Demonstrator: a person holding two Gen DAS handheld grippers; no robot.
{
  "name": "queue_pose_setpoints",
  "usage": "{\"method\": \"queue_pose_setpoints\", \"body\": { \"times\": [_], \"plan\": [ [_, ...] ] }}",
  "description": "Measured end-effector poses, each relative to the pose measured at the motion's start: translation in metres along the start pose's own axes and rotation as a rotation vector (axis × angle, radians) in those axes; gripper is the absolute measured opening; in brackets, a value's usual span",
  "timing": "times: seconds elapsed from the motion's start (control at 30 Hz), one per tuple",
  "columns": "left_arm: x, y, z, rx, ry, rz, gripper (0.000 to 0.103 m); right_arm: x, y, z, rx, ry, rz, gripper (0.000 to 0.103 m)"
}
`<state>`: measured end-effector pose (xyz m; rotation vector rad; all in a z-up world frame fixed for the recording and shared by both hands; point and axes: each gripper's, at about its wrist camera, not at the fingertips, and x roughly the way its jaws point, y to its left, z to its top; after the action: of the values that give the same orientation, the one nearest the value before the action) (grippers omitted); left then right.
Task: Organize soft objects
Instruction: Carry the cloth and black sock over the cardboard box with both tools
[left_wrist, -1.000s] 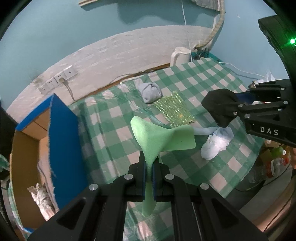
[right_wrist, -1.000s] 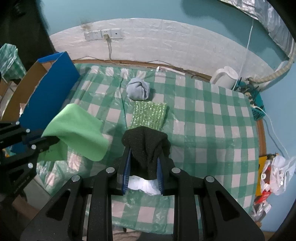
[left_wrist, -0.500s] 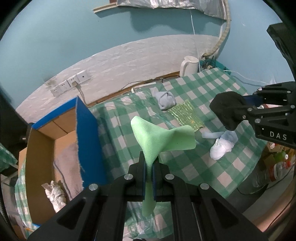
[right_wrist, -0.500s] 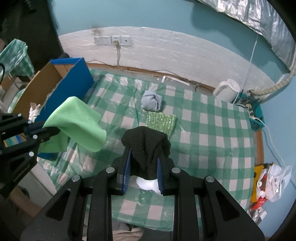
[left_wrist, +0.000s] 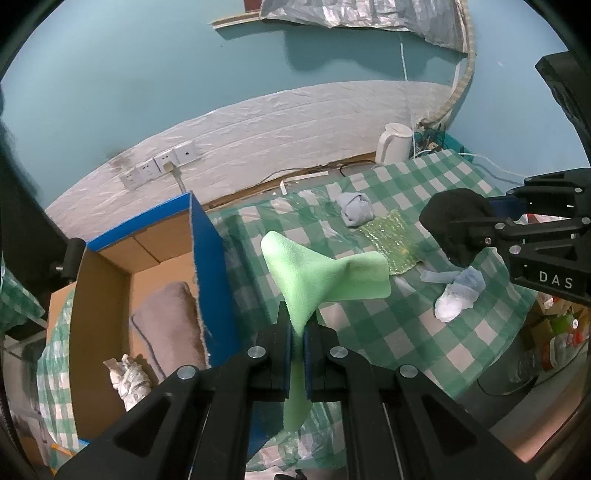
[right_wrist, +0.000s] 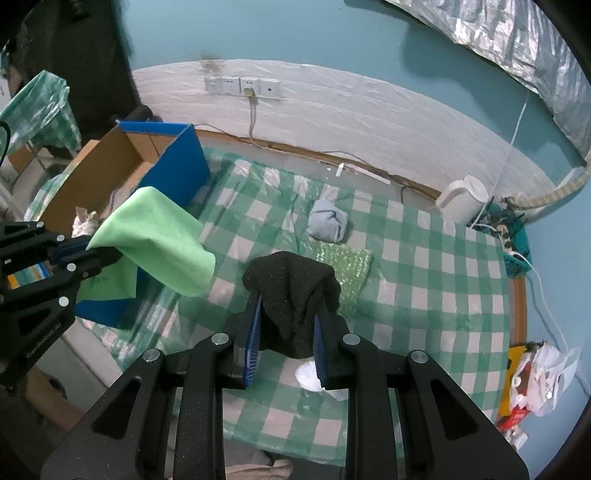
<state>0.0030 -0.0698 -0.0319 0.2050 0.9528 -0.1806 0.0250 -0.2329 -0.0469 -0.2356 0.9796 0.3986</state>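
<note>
Progress check, taking the cardboard box (left_wrist: 110, 295) as reference. Already inside it: a grey folded cloth (left_wrist: 168, 325) and a white crumpled rag (left_wrist: 127, 376). My left gripper (left_wrist: 298, 339) has its fingers pinched tight on the green cloth (left_wrist: 317, 280), held in the air just beside the box's blue flap (left_wrist: 210, 280). My right gripper (right_wrist: 286, 332) has its fingers narrowed around the black knit piece (right_wrist: 291, 291), held above the bench (right_wrist: 424, 295), further from the box. Left on the bench, well apart from the box: a blue-grey bundle (right_wrist: 328, 221), a sparkly green sheet (right_wrist: 347, 269), and a white-and-blue sock (left_wrist: 460, 293) (mostly hidden under my right fingers in the right view). Judgement: roughly two in, two in transit, three to collect.
</note>
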Motion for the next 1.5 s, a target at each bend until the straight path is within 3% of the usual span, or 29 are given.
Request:
{"method": "queue_pose_setpoints", "body": {
  "times": [0.67,1.5],
  "plan": [
    [-0.027,0.047,-0.006,-0.09,-0.047,0.016,0.005,-0.001,0.059,0.043,-0.071,-0.034,0.057,0.023],
    [-0.035,0.135,-0.037,-0.226,-0.043,0.129,0.005,0.028,0.152,0.082,-0.194,-0.009,0.146,0.023]
  ]
}}
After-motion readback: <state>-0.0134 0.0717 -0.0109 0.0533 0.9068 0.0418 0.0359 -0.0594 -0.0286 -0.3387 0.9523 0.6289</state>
